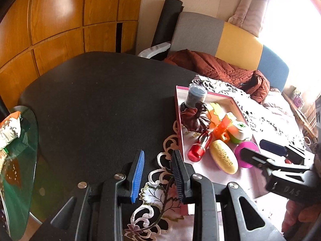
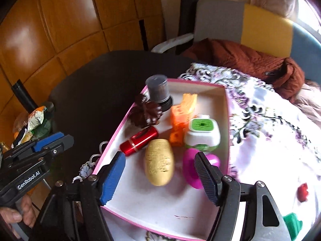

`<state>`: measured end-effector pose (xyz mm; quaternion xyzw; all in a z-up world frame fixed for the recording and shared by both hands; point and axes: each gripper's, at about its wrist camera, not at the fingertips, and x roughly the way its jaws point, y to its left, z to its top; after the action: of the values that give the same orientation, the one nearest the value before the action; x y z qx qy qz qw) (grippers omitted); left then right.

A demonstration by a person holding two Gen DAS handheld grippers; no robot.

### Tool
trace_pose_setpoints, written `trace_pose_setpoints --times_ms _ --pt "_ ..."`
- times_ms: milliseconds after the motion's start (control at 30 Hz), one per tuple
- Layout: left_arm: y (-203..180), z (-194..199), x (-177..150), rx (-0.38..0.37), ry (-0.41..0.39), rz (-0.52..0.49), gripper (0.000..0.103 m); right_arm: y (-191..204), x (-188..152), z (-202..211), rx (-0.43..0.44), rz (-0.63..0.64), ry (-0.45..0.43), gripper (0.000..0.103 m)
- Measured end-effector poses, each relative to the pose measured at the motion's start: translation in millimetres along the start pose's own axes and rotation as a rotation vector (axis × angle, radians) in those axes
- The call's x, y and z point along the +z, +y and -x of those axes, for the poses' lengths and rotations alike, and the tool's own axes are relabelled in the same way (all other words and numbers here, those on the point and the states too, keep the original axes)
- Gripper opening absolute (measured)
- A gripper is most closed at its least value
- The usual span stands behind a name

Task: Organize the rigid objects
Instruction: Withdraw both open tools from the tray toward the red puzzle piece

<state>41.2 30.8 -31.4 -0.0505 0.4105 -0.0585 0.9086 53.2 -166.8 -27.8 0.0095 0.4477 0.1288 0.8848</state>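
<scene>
With both grippers' jaws apart and empty, the right gripper (image 2: pixel 159 177) hung over the pink tray (image 2: pixel 225 108). A careless reach could knock the upright grey jar (image 2: pixel 157 90) over.

Left gripper (image 1: pixel 157 175): black frame, jaws parted with a clear gap, nothing between them. One blue ribbed pad (image 1: pixel 138 175), one dark ribbed pad; fingers point toward 12 o'clock. In the right wrist view its body lies at 9 o'clock, gripped from below by a bare hand (image 2: pixel 15 217).

Right gripper (image 2: pixel 160 177): jaws spread wide, empty. Blue pad at 9 o'clock, dark pad (image 2: pixel 205 177) at 3 o'clock. In the left wrist view it enters from 3 o'clock, tips toward 10 o'clock.
</scene>
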Motion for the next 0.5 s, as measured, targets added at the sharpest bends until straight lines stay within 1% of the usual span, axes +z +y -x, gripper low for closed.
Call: trace_pose_setpoints --times_ms 200,300,500 --pt "-12 5 1 -0.008 -0.009 -0.034 0.028 -27 -5 26 -0.048 -0.053 -0.045 0.074" --pt "-18 8 0 -0.015 -0.012 -0.053 0.028 -44 -8 39 -0.081 -0.082 -0.068 0.077" --pt "-35 12 1 -0.030 -0.018 -0.099 0.028 -91 -14 65 -0.163 -0.140 -0.096 0.079"
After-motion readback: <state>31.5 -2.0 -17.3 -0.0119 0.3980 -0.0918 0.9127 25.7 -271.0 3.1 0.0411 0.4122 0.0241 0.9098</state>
